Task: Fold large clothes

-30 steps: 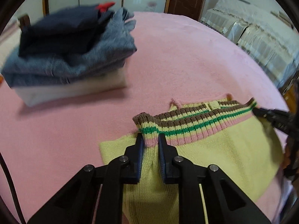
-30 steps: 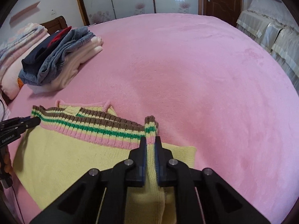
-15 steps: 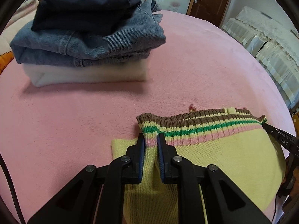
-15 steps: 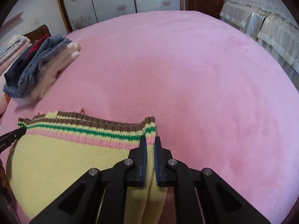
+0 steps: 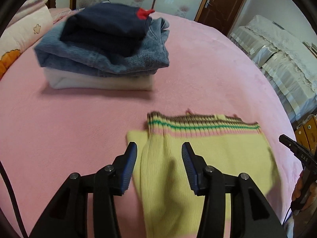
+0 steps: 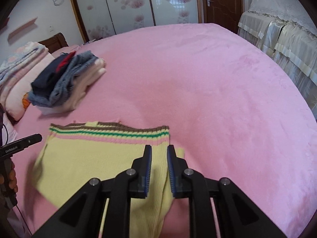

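While flat, the sweater [image 5: 208,158] points its striped hem [image 6: 111,132] away.

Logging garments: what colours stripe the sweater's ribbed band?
Brown, yellow, green and pink stripes on the sweater's ribbed band, clearest in the right wrist view.

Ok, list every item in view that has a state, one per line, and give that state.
Left gripper: jaws open, straddling the sweater's edge, gripping nothing.
Right gripper: jaws slightly open, no longer clamped on the knit.
Yellow striped sweater: folded, lying flat on the bed, striped hem away from the cameras.
Clothes stack: folded, navy garment on jeans on white item.
Brown door: closed.
Pink bedspread: spread smooth.
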The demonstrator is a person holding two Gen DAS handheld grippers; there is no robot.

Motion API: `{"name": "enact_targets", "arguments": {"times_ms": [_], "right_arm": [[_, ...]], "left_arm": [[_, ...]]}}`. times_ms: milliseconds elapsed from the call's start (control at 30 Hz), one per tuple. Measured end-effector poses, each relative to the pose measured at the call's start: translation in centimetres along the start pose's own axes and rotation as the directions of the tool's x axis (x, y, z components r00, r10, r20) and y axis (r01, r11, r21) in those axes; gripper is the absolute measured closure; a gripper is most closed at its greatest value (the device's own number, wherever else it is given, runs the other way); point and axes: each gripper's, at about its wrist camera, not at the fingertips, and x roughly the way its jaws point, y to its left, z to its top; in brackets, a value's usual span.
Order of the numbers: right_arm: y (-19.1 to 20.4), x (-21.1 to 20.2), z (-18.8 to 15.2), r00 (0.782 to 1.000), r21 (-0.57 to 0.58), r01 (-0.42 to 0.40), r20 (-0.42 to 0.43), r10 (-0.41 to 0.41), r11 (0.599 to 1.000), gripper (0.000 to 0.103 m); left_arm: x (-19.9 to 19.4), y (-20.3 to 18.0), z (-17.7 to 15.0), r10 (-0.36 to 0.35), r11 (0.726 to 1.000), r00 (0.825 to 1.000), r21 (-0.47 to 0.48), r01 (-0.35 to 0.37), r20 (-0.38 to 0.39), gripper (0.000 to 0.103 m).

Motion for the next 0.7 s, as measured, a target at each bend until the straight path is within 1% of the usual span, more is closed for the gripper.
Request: {"name": "enact_targets", "arguments": {"times_ms": [67, 133, 167, 233, 333, 433, 500, 600, 633, 667, 700], "right_arm": [[0.1, -1.9, -1.9, 1.0, -0.008, -0.005, 0.006, 0.005, 1.0, 0.087], [0.2, -3.0, -3.6, 1.0, -0.008, -0.003, 0.007, 0.003, 1.0, 0.083], [0.2, -3.4, -4.9, 1.0, -0.002, -0.004, 0.003, 0.004, 1.0, 0.079], [0.0, -3.7, -6.9, 1.0, 0.008, -0.01, -0.016, 0.01, 1.0, 0.078], [0.3, -3.4, -9.0, 0.999, 0.007, -0.016, -0.04, 0.016, 1.0, 0.078], [0.5, -2.7, -10.0, 0.998, 0.028, -0.022, -0.057, 0.023, 0.999, 0.078], [0.3, -2.4, -10.2, 0.998, 0.057, -0.039, -0.046, 0.042, 0.998, 0.078], [0.6, -1.9, -10.2, 0.997, 0.07, -0.061, -0.035, 0.063, 0.996, 0.078], [0.8, -1.5, -10.1, 0.997, 0.06, -0.066, -0.038, 0.068, 0.996, 0.078], [1.1, -1.3, -10.2, 0.997, 0.046, -0.059, -0.037, 0.06, 0.997, 0.082], [1.3, -1.1, -10.2, 0.998, 0.029, -0.043, -0.037, 0.044, 0.999, 0.09]], "left_arm": [[-1.6, 0.2, -1.9, 0.008, 1.0, 1.0, -0.009, -0.008, -0.004, 0.057], [-2.5, 0.1, -3.7, -0.001, 1.0, 1.0, -0.028, 0.0, -0.008, 0.057], [-2.7, -0.2, -4.6, -0.005, 0.999, 1.0, -0.032, 0.005, -0.008, 0.057], [-3.1, 0.1, -6.9, -0.01, 0.999, 1.0, -0.046, 0.009, -0.011, 0.057], [-2.4, 0.1, -9.3, -0.03, 0.997, 0.999, -0.069, 0.028, -0.028, 0.057], [-1.4, 0.7, -10.9, -0.036, 0.992, 0.999, -0.12, 0.031, -0.036, 0.057], [-1.0, 1.0, -11.4, -0.05, 0.988, 0.998, -0.15, 0.046, -0.024, 0.057], [-0.7, 1.1, -11.8, -0.07, 0.981, 0.998, -0.183, 0.069, 0.001, 0.058], [-0.4, 1.2, -11.8, -0.079, 0.978, 0.997, -0.193, 0.079, 0.006, 0.064], [-0.2, 1.2, -11.8, -0.088, 0.976, 0.996, -0.2, 0.088, 0.009, 0.072], [0.0, 1.2, -11.9, -0.086, 0.975, 0.996, -0.203, 0.085, 0.005, 0.083]]}}
